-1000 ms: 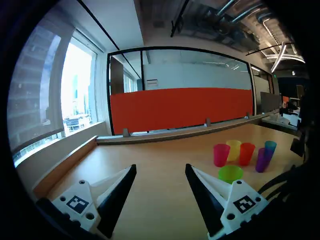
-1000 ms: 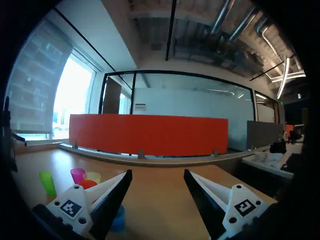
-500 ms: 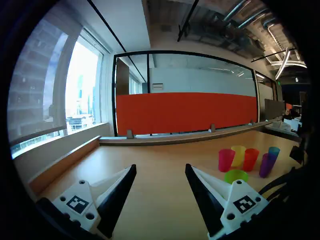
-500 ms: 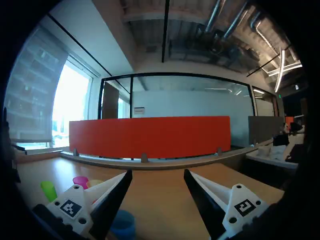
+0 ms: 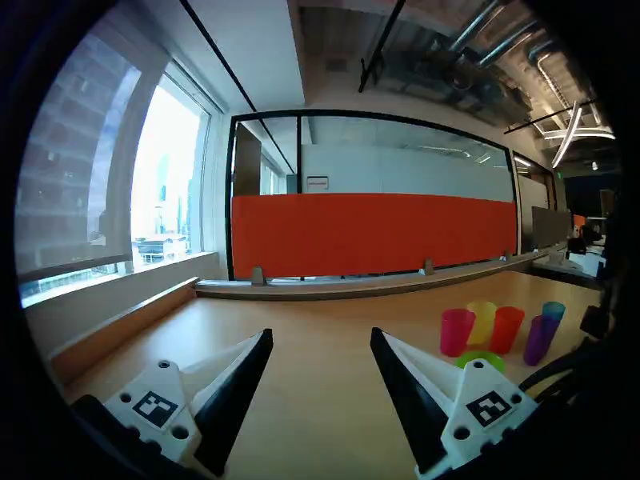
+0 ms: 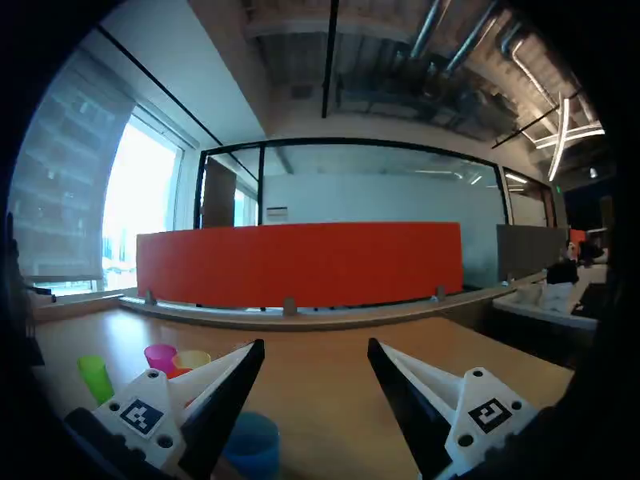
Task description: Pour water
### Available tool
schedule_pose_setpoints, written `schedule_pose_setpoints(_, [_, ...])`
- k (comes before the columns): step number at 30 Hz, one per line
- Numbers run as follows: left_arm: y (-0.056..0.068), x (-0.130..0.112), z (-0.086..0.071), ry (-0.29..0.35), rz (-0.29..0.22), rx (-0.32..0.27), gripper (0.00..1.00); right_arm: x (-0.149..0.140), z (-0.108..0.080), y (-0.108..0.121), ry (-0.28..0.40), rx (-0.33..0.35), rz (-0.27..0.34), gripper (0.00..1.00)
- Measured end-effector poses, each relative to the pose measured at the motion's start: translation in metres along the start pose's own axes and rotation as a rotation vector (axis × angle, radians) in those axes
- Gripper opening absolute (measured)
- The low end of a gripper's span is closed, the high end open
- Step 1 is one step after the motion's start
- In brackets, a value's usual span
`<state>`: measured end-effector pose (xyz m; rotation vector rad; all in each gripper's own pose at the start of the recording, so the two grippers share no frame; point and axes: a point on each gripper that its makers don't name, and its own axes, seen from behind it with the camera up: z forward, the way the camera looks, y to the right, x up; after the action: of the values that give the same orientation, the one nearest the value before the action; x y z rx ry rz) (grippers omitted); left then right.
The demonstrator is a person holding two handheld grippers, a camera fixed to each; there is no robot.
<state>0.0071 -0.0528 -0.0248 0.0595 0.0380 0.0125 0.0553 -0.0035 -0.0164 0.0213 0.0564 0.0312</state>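
Ahead and to the right of the left gripper (image 5: 321, 331), a cluster of cups stands upright on the wooden table (image 5: 320, 400). From left to right these are the pink cup (image 5: 457, 331), green cup (image 5: 480, 360) (partly hidden by the gripper's right finger), yellow cup (image 5: 482, 320), orange cup (image 5: 506, 329), purple cup (image 5: 539, 339) and blue cup (image 5: 553, 310). The jaws stand wide apart and hold nothing. The gripper is held level and low, pointing at the orange partition (image 5: 372, 234) rather than the cups.

To the left of the right gripper (image 6: 315, 342) the same cluster appears, the blue cup (image 6: 251, 444) nearest, just beside its left finger. This gripper is likewise spread wide, empty and level.

The cups thus lie between the two grippers, so each must turn inward. The right gripper appears the nearer. Which cup holds water cannot be told.
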Motion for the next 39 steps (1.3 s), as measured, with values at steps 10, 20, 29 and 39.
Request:
schedule_pose_setpoints(10, [0.004, -0.010, 0.012, 0.002, 0.032, 0.043, 0.90, -0.003, 0.000, 0.003, -0.015, -0.017, -0.011, 1.00])
schedule_pose_setpoints(20, [0.001, -0.014, 0.017, 0.010, 0.057, 0.102, 0.90, -0.001, 0.003, -0.006, -0.055, -0.013, -0.032, 1.00])
schedule_pose_setpoints(29, [0.009, -0.023, 0.019, 0.013, 0.027, 0.111, 0.90, 0.007, 0.005, -0.015, -0.061, -0.011, -0.053, 1.00])
schedule_pose_setpoints(39, [0.023, -0.024, 0.022, 0.024, 0.002, 0.107, 0.90, 0.010, 0.005, -0.015, -0.063, -0.017, -0.053, 1.00])
